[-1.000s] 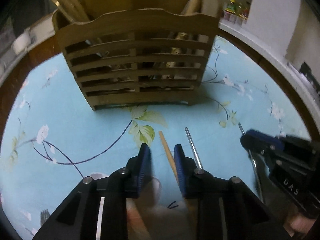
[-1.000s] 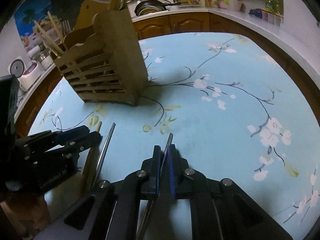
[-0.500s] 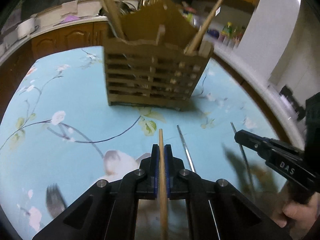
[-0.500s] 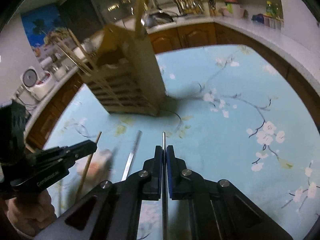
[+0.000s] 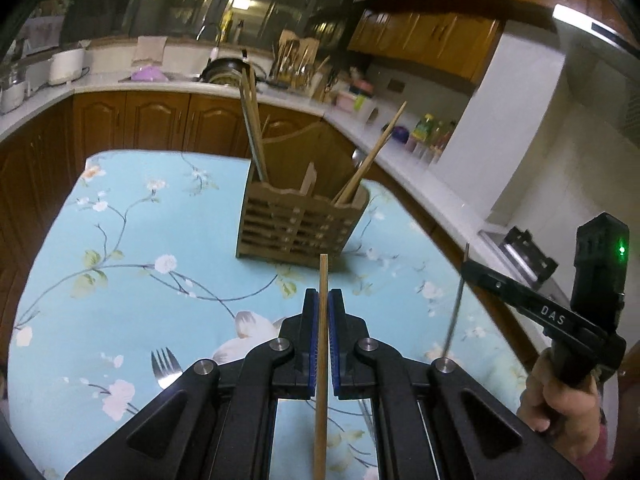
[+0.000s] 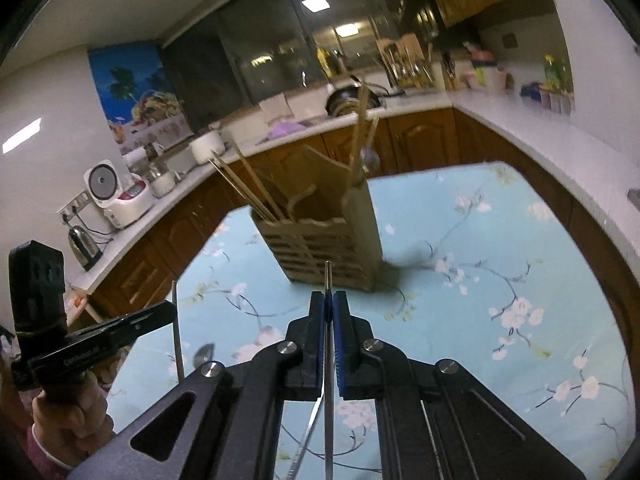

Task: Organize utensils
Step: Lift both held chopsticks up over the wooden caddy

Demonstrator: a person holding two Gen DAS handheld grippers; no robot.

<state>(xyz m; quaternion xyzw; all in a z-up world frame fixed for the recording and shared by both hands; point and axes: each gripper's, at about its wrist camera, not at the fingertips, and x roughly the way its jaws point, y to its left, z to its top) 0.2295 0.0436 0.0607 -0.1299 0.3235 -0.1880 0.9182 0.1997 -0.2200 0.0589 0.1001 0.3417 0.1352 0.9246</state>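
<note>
My left gripper (image 5: pixel 323 300) is shut on a wooden chopstick (image 5: pixel 322 276) that points toward the slatted wooden utensil holder (image 5: pixel 300 220) on the blue floral tablecloth. The holder has several chopsticks standing in it. My right gripper (image 6: pixel 328 304) is shut on a thin metal chopstick (image 6: pixel 328 276), also aimed at the holder (image 6: pixel 320 248). Both grippers hang above the table, side by side. In the left wrist view the right gripper (image 5: pixel 466 268) shows at the right with its metal chopstick (image 5: pixel 454 320). The left gripper (image 6: pixel 170 312) appears at the left of the right wrist view.
A fork (image 5: pixel 164 364) lies on the cloth at the near left. A spoon (image 6: pixel 204 354) and another metal chopstick (image 6: pixel 308 432) lie below the grippers. A kitchen counter (image 5: pixel 420 168) with bottles, a pan and a rice cooker (image 6: pixel 116 192) wraps around the table.
The left jaws closed on the wooden chopstick. Both grippers rose from the cloth with their chopsticks, and the holder now looks smaller and farther off.
</note>
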